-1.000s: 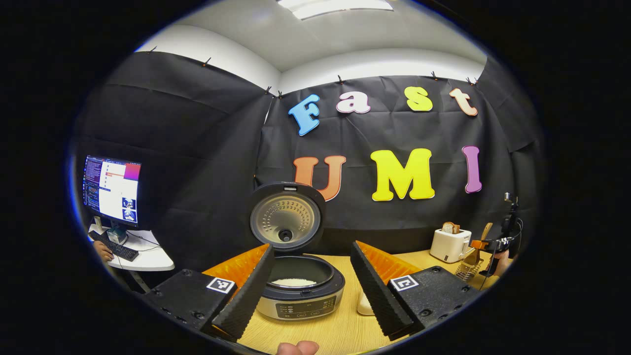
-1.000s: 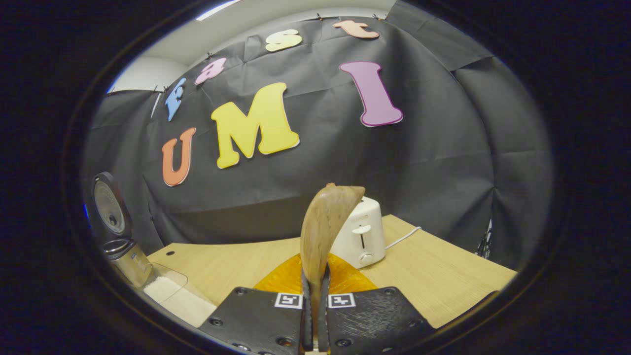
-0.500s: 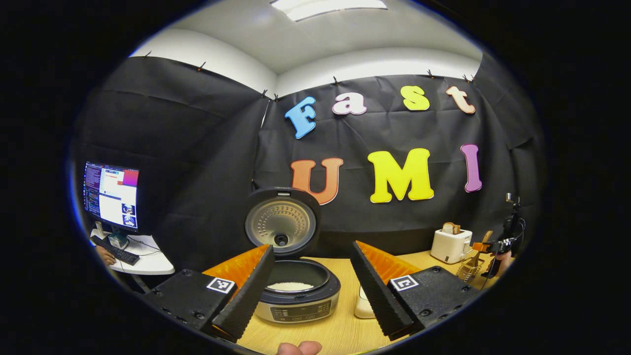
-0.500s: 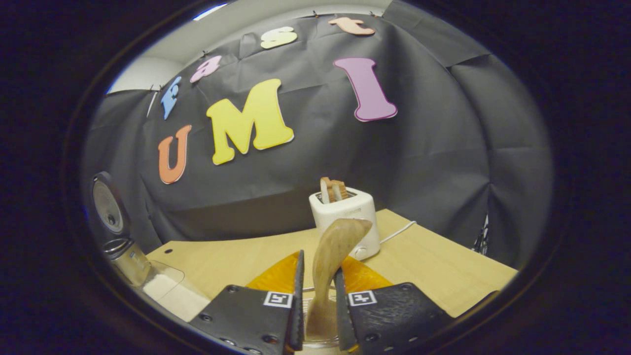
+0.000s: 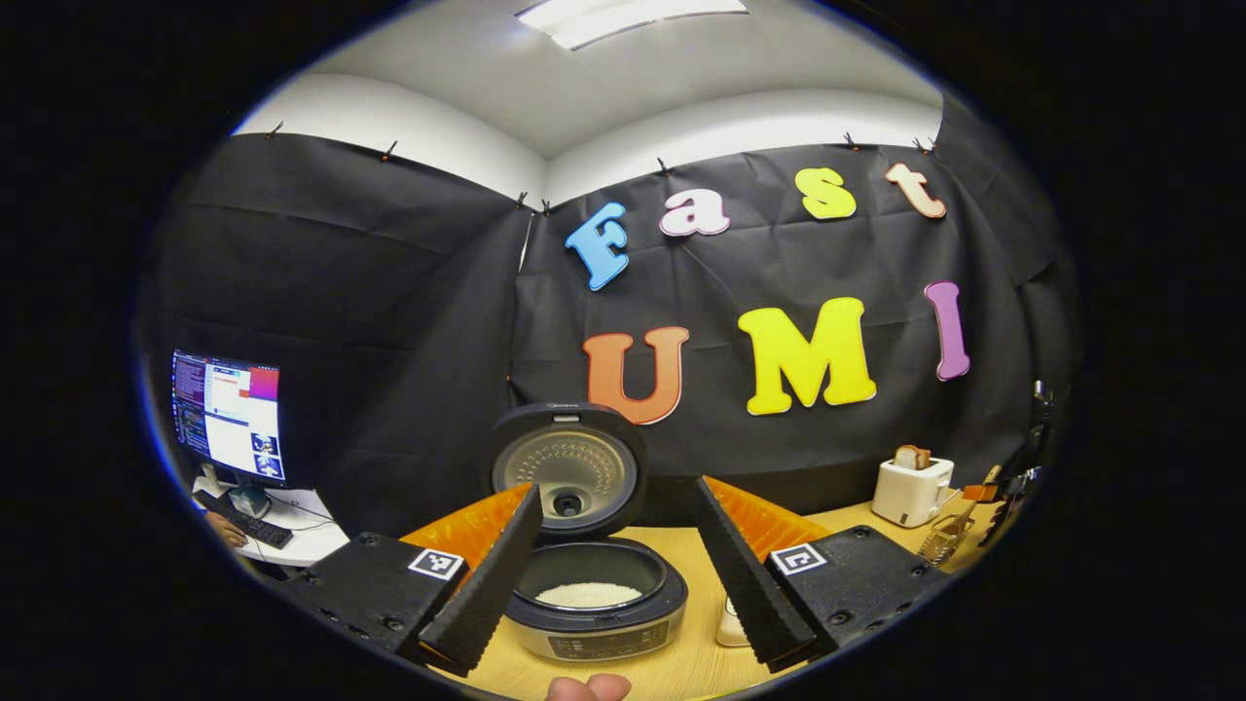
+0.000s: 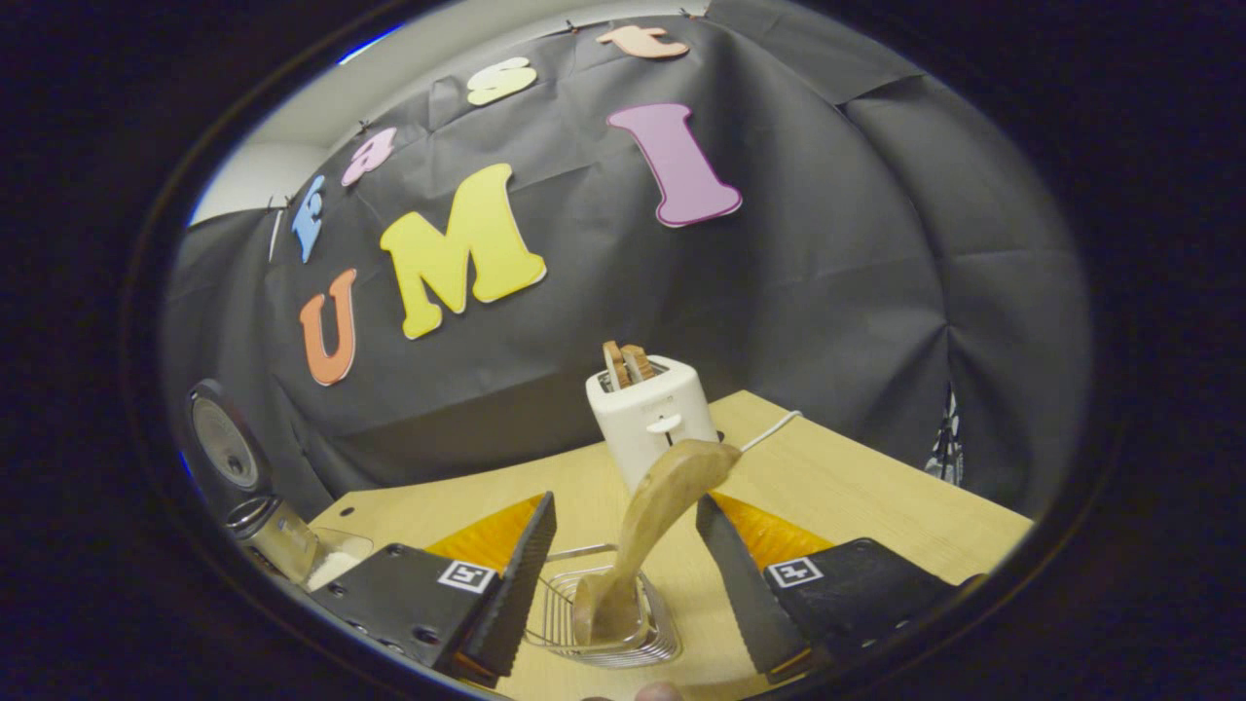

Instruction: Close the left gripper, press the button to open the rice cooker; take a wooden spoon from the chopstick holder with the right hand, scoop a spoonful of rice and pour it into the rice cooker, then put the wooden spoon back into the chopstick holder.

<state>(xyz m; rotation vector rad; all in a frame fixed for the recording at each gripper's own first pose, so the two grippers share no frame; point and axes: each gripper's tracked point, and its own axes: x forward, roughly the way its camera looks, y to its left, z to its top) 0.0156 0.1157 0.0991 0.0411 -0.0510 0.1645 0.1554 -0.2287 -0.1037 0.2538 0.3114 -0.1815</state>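
Left gripper view: at far left a monitor [image 5: 227, 417] glows on a side desk. The left gripper [image 5: 615, 572] hovers near the table [image 5: 672, 662] with fingers wide apart, holding nothing. Between them, just beyond, sits the cooker [image 5: 594, 604], lid [image 5: 568, 470] standing upright and open, white rice [image 5: 587, 594] in its pot. At far right stand a toaster [image 5: 912, 487] and the wire holder [image 5: 946, 541].

Right gripper view: the cooker's lid [image 6: 222, 456] shows at far left. The right gripper [image 6: 623, 574] has its fingers spread apart, clear of the spoon [image 6: 650, 516], which stands tilted in the holder [image 6: 608, 623] between them. The toaster [image 6: 650, 419] is behind.

Judging by this, the final step, returning the spoon, looks done. The next move calls only for drawing the right gripper straight back without knocking the spoon or holder.
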